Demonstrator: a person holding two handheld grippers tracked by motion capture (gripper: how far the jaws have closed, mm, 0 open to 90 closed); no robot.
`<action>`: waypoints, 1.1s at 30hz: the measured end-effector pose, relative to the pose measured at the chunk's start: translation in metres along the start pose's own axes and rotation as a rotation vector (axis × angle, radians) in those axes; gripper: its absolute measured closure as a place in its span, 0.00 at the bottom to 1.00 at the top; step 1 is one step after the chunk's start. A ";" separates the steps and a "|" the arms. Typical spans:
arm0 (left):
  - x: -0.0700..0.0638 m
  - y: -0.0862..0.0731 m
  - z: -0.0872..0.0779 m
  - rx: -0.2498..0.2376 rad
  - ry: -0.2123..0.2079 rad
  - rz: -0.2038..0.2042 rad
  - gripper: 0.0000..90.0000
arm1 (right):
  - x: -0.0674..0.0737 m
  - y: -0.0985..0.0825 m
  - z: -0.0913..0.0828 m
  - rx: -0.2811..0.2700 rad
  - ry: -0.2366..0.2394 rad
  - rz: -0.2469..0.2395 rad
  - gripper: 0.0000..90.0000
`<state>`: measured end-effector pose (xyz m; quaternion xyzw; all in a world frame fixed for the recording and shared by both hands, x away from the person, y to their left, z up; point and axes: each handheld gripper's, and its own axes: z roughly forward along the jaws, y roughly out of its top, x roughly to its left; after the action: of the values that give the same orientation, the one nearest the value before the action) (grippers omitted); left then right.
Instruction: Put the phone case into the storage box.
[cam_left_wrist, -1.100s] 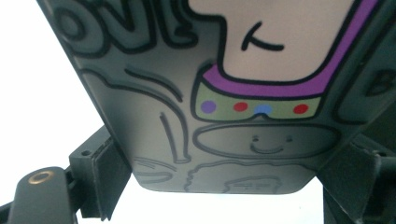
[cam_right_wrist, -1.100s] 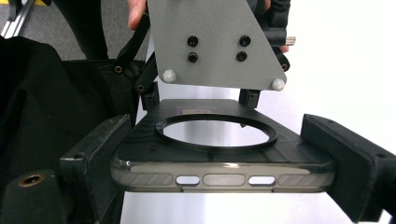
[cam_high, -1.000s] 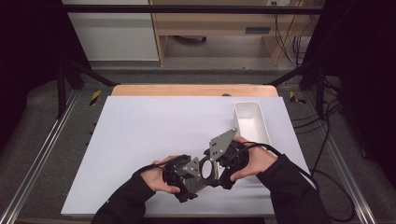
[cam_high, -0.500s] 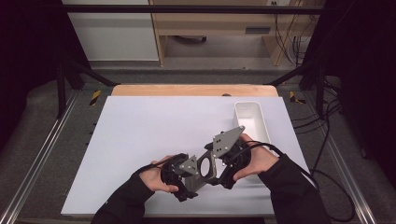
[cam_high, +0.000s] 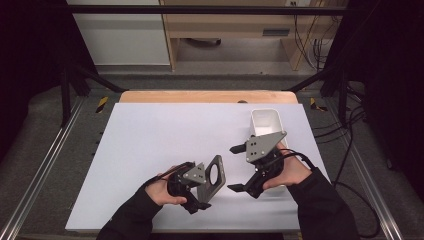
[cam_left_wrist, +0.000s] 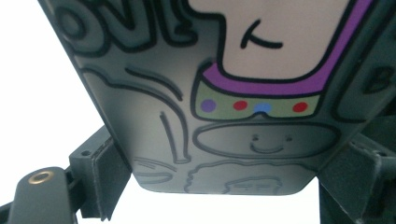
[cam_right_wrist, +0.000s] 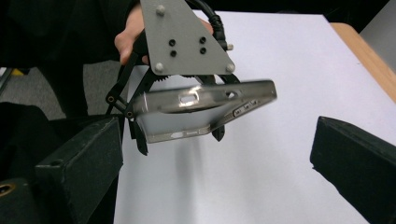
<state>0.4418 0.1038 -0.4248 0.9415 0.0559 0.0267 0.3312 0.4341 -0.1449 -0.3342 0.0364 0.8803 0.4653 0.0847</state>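
A: Two grippers over the white table (cam_high: 150, 140) — what does each hold?

B: The left gripper (cam_high: 202, 197), at about 6 o'clock on the table, is clenched on a phone case (cam_left_wrist: 224, 107); the left gripper view shows cartoon print in purple with coloured dots, and the right gripper view shows the case (cam_right_wrist: 201, 112) level between those jaws.

A: And the other?

B: The right gripper (cam_high: 239, 169), at 4 o'clock, stands released, jaws wide with nothing between them, just beside a white bin (cam_high: 267, 120) at 3 o'clock.
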 end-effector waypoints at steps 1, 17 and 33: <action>0.000 -0.001 0.000 -0.009 0.003 -0.002 0.13 | 0.000 -0.001 -0.001 -0.005 -0.001 0.004 0.03; 0.000 -0.007 -0.003 -0.127 0.009 -0.029 0.13 | -0.001 -0.016 0.002 -0.090 -0.002 0.046 0.03; -0.002 -0.002 -0.006 -0.164 -0.015 -0.006 0.13 | 0.002 -0.018 0.012 -0.121 0.014 0.047 0.02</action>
<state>0.4391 0.1090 -0.4219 0.9112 0.0538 0.0233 0.4077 0.4344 -0.1452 -0.3557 0.0487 0.8500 0.5198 0.0695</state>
